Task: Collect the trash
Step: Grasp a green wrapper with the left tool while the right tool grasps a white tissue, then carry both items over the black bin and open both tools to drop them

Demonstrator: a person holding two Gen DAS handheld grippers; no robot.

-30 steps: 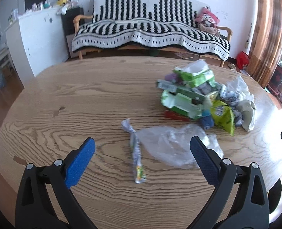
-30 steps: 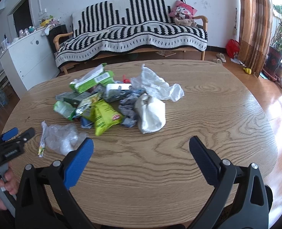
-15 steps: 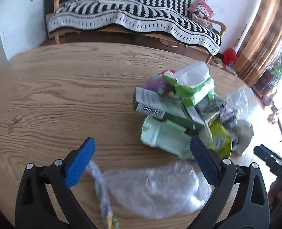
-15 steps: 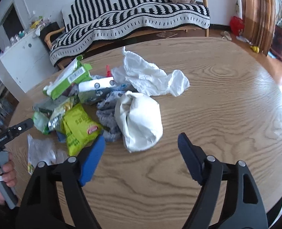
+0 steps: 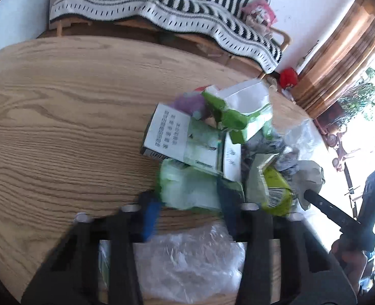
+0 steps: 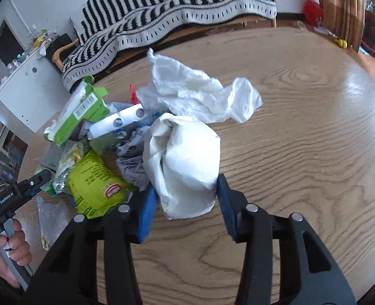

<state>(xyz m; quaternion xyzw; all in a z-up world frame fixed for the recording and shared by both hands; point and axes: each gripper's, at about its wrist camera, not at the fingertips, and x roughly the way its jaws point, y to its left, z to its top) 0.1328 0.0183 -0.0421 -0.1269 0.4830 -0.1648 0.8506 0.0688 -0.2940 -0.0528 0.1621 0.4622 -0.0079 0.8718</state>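
A pile of trash lies on the wooden table. My left gripper is closing, and its blue pads sit against both sides of a light green packet at the near edge of the pile. A clear plastic bag lies under that gripper. My right gripper is also closing, with its pads against the flanks of a crumpled white paper wad. In the right wrist view the left gripper shows at the left edge, held by a hand.
The pile also holds a yellow-green snack bag, a torn green carton, a printed box and a white tissue. Behind the table stand a sofa under a striped blanket and a white cabinet.
Both grippers came forward and down to the pile and their jaws narrowed. The left went past the clear bag onto the green packet. The right closed in around the white wad.
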